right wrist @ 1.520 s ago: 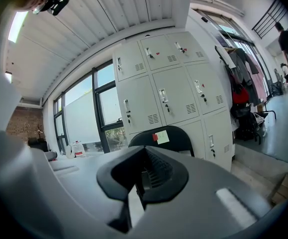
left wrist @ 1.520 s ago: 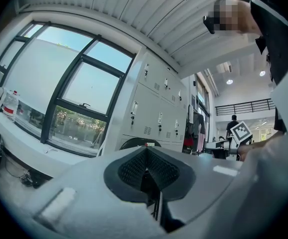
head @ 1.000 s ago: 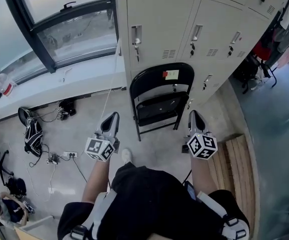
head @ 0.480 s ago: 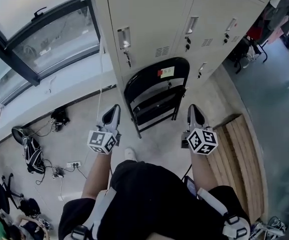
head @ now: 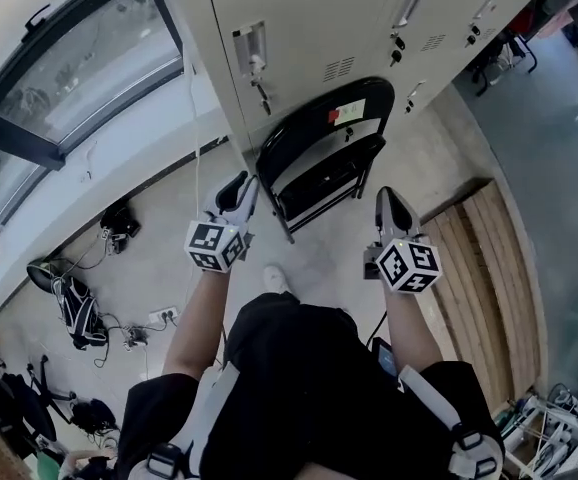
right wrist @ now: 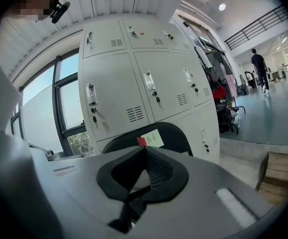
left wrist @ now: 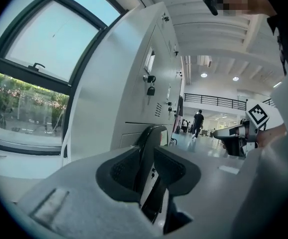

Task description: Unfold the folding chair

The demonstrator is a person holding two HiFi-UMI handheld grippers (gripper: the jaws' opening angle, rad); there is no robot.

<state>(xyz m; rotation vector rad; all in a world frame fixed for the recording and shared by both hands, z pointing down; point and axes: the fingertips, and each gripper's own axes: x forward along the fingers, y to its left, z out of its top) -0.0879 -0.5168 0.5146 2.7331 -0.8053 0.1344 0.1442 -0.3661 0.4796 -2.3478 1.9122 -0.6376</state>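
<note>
Folding chair (head: 301,140), just one, black and folded flat, leans against the far lockers (head: 309,18). Of the two grippers, the left gripper (head: 241,190) has its jaws apart at the chair's left edge, contact unclear. The right gripper (head: 391,206), jaws together and empty, is near the chair's right side.

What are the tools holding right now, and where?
Nothing gripped: left tool open at the chair's side edge; right tool shut, empty.

Black top (head: 299,368), white shoe (head: 275,279), grey shoulder straps (head: 207,416)
</note>
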